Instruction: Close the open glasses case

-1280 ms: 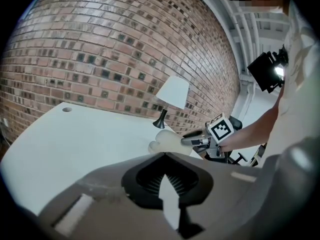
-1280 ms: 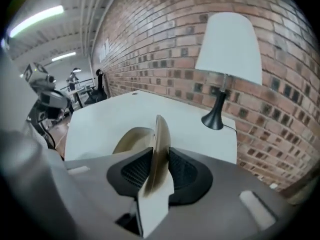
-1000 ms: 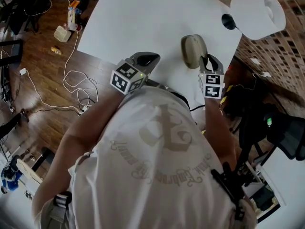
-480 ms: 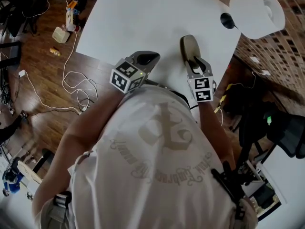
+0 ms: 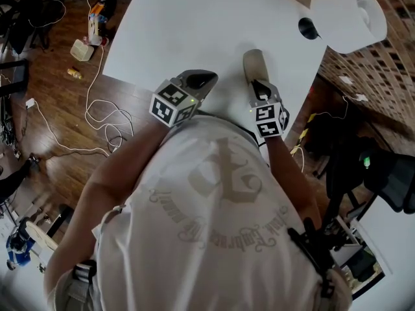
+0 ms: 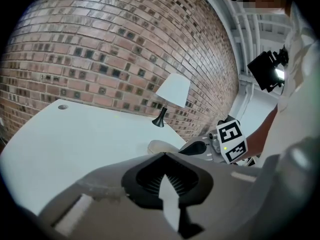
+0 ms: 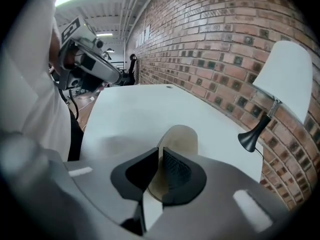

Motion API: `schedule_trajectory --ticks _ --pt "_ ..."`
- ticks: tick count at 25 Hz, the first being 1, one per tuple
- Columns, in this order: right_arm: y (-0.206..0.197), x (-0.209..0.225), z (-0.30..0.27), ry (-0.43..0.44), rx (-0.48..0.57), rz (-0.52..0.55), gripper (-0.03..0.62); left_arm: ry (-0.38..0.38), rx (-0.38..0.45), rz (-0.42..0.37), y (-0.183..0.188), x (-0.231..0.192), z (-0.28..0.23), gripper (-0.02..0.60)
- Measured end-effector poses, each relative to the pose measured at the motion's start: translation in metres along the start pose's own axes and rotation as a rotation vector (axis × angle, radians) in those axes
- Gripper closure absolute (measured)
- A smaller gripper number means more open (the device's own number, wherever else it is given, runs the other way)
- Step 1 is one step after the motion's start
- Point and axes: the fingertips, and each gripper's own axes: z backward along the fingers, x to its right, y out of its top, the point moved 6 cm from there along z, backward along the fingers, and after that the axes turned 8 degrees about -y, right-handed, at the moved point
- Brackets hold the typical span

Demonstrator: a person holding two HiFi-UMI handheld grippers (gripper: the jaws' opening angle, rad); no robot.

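Note:
A beige glasses case (image 5: 253,62) lies on the white table (image 5: 188,24) near its right edge; I see it also in the right gripper view (image 7: 182,135) and the left gripper view (image 6: 161,146). My right gripper (image 5: 259,86) sits over the case's near end. Its jaws (image 7: 161,153) are closing to a narrow slit, and a thin edge of the case runs into that slit. My left gripper (image 5: 198,80) hovers at the table's near edge, left of the case and apart from it. The jaws (image 6: 163,157) look shut with nothing between them.
A white-shaded lamp (image 5: 347,18) on a black base (image 5: 307,28) stands at the table's far right corner, beyond the case. A brick wall (image 7: 210,39) runs behind the table. Cables and small items (image 5: 97,109) lie on the wooden floor to the left.
My right gripper has moved up and left in the head view onto the case's near end, and its jaws have narrowed. The case now looks narrower. The left gripper has stayed put.

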Motion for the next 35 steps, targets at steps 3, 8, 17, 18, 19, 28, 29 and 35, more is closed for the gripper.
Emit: schedule_trajectory --ticks 3,8,17,18,19,28,29,35 --pt "0.002 0.001 0.002 -0.013 0.01 -0.03 0.572 -0.009 -0.003 0.0 0.0 0.0 0.0 0.575" --pt "0.012 -0.01 0.001 0.004 0.025 -0.104 0.586 -0.015 -0.009 0.0 -0.002 -0.006 0.013 0.575" --pt "0.001 0.003 0.001 0.014 0.051 -0.154 0.586 -0.031 -0.022 -0.007 -0.001 -0.003 -0.001 0.575" --pt "-0.001 0.005 0.001 0.009 0.052 -0.154 0.586 -0.038 -0.022 -0.011 0.0 -0.002 -0.004 0.575" --pt "-0.003 0.006 0.002 0.005 0.052 -0.158 0.586 -0.045 -0.023 -0.015 0.001 -0.001 -0.005 0.575" --pt "0.006 0.004 0.004 -0.044 0.064 -0.31 0.586 -0.096 -0.035 -0.055 0.004 -0.016 0.018 0.575" --pt "0.007 0.005 0.006 -0.061 0.067 -0.333 0.586 -0.106 -0.039 -0.062 0.004 -0.017 0.02 0.575" --pt "0.008 0.005 0.026 -0.159 0.076 -0.439 0.586 -0.191 -0.064 -0.099 0.005 -0.023 0.022 0.575"
